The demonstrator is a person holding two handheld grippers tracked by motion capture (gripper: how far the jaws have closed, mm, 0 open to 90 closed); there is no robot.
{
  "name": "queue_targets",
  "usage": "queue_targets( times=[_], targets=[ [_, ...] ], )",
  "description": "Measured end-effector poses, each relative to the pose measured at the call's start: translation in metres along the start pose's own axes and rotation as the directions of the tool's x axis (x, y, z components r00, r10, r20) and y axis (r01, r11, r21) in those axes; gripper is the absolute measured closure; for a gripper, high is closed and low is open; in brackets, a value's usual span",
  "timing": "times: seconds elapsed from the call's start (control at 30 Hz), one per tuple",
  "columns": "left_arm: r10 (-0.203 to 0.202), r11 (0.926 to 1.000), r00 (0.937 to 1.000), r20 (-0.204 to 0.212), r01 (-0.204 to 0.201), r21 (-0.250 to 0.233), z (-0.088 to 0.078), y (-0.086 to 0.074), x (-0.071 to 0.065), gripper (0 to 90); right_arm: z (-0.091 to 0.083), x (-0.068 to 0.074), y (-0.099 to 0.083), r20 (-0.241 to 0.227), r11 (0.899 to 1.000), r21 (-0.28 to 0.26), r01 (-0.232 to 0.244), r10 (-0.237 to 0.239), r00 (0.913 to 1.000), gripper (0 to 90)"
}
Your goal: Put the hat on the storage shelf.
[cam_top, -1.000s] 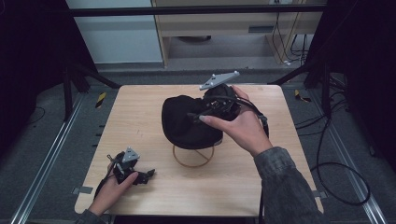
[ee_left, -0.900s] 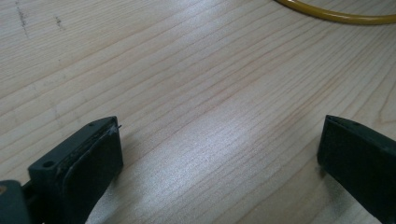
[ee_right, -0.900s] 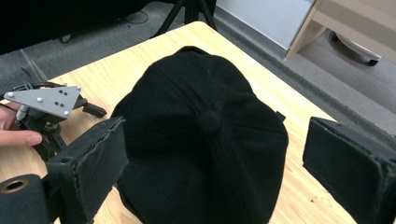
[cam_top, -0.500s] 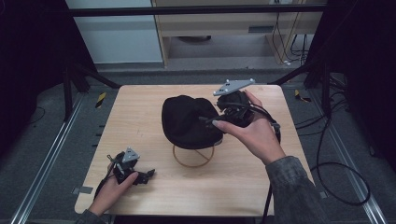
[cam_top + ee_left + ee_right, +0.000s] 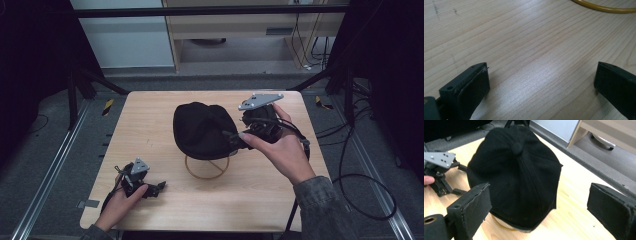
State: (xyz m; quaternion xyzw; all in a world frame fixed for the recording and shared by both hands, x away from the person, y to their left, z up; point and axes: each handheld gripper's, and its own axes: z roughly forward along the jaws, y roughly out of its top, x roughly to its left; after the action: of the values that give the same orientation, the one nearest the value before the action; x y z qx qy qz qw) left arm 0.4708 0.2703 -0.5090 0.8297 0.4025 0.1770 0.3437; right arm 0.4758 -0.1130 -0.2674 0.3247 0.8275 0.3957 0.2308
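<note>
The black cap (image 5: 202, 131) sat on a yellow ring stand (image 5: 207, 168) at the middle of the wooden table (image 5: 150, 120); the right gripper (image 5: 236, 140) hovered beside it, jaws spread wide; the left gripper (image 5: 156, 187) rested near the front left corner, jaws likewise apart on bare wood

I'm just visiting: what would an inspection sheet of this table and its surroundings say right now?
Surface: pale wooden table, bare around the things.
Job's things: black cap sits on a yellow wire stand.
Clutter: nothing seen.
Grippers: right gripper open beside the cap, jaws apart and holding nothing; left gripper open, low over the table's near left.
Cables: black cable loops on the floor at right.
Surroundings: dark floor, metal rails, cabinet behind.
</note>
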Motion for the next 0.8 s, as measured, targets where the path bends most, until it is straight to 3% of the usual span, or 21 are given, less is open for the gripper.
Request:
queue_targets(
  times=[0.5,0.8],
  targets=[
    [-0.003,1.0000,1.0000,-0.001,0.003,0.000,0.000,0.000,0.000,0.0,-0.005,0.001,-0.043,0.008,0.998,0.056,0.017,-0.018,0.9998,9.4],
    [-0.001,1.0000,1.0000,-0.001,0.001,0.003,0.000,0.000,0.000,0.0,0.000,0.001,-0.075,0.001,0.999,0.054,-0.006,0.006,1.0000,11.1]
  ],
)
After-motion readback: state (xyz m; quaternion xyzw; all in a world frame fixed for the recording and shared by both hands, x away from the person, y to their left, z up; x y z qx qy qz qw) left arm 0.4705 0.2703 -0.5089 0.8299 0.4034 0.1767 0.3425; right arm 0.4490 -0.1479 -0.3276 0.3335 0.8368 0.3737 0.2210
